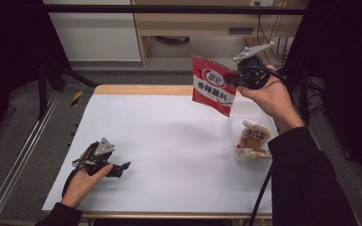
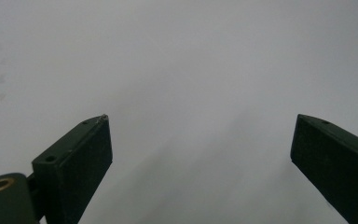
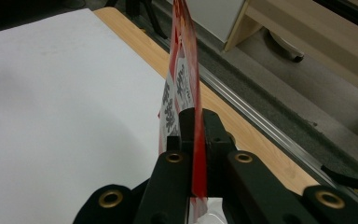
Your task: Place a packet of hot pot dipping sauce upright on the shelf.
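Dark sleeves came in from the bottom of the high view, the right one broad and close to the camera. That forearm rose steeply from the near right corner, the right hand (image 1: pixel 271 96) lifted above the far right part of the table (image 1: pixel 169 141) and wrapped around the right gripper (image 1: pixel 233 79). Its black jaws were clamped together on the edge of a red packet (image 1: pixel 211 84), which hung in the air, flat, glossy and crinkled, with white panels and dark printed characters. From the right gripper view the packet (image 3: pixel 186 70) stood edge-on, a thin red sheet pinched between the jaws.

Beneath the raised hand, two smaller pale pouches (image 1: pixel 253 141) lay on the table near its right edge, touching each other.

At the near left, the left hand (image 1: pixel 82 183) rested low on the white, matte sheet, holding the left gripper (image 1: pixel 122 167). Its jaws stood wide apart with nothing between them, matte black and wedge-shaped. Bare wood showed along the table's far edge.
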`<control>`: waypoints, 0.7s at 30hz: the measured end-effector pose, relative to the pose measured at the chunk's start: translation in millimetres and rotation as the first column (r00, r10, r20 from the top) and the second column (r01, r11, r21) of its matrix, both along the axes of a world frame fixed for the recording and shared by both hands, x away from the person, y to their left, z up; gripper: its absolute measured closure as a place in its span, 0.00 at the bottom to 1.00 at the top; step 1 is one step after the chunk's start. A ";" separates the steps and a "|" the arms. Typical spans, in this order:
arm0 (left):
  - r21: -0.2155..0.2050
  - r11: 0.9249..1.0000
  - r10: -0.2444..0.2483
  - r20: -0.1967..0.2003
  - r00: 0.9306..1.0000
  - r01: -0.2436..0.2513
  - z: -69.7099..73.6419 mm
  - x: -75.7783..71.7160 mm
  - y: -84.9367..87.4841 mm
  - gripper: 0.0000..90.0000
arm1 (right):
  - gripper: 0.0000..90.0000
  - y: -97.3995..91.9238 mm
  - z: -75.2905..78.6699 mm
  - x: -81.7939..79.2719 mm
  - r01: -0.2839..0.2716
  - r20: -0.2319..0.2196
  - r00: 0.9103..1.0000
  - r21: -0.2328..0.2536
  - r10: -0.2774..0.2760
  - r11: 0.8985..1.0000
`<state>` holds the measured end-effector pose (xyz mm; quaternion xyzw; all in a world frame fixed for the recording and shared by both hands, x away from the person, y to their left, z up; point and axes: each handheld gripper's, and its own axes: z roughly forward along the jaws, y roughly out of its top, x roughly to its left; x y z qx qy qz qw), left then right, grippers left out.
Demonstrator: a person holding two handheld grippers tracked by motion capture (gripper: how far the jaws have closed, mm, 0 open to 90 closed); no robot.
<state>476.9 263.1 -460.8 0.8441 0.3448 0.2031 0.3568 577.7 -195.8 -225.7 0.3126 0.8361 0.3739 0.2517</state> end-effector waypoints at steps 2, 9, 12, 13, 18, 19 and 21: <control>0.003 1.000 -0.001 0.000 1.000 0.001 -0.2 0.1 -0.5 0.06 | 1.00 -3.5 -0.8 0.8 0.008 0.002 1.000 0.004 -0.008 1.000; 0.001 1.000 -0.008 0.001 1.000 0.008 0.6 -0.3 -0.4 0.06 | 1.00 -14.1 -0.8 1.6 0.030 0.008 1.000 0.022 -0.030 0.999; 0.001 1.000 -0.008 0.000 1.000 0.008 0.6 0.0 -0.3 0.06 | 1.00 -18.4 -0.9 0.4 0.040 0.014 0.999 0.024 -0.040 0.999; 0.002 1.000 -0.008 0.001 1.000 0.008 0.5 -0.1 -0.4 0.06 | 1.00 -19.9 -0.8 -0.1 0.043 0.015 0.999 0.023 -0.043 0.999; 0.004 1.000 -0.011 0.000 1.000 0.011 0.0 0.0 -0.7 0.06 | 1.00 -30.1 -3.9 -0.8 0.063 0.018 0.998 0.024 -0.063 0.998; 0.004 1.000 -0.011 -0.001 1.000 0.011 -0.1 0.0 -0.9 0.06 | 1.00 -33.1 -4.8 -1.0 0.067 0.016 0.998 0.024 -0.067 0.997; 0.004 1.000 -0.011 -0.004 1.000 0.011 -0.6 -0.2 -1.5 0.06 | 1.00 -38.9 -7.6 -1.5 0.080 0.015 0.997 0.031 -0.081 0.996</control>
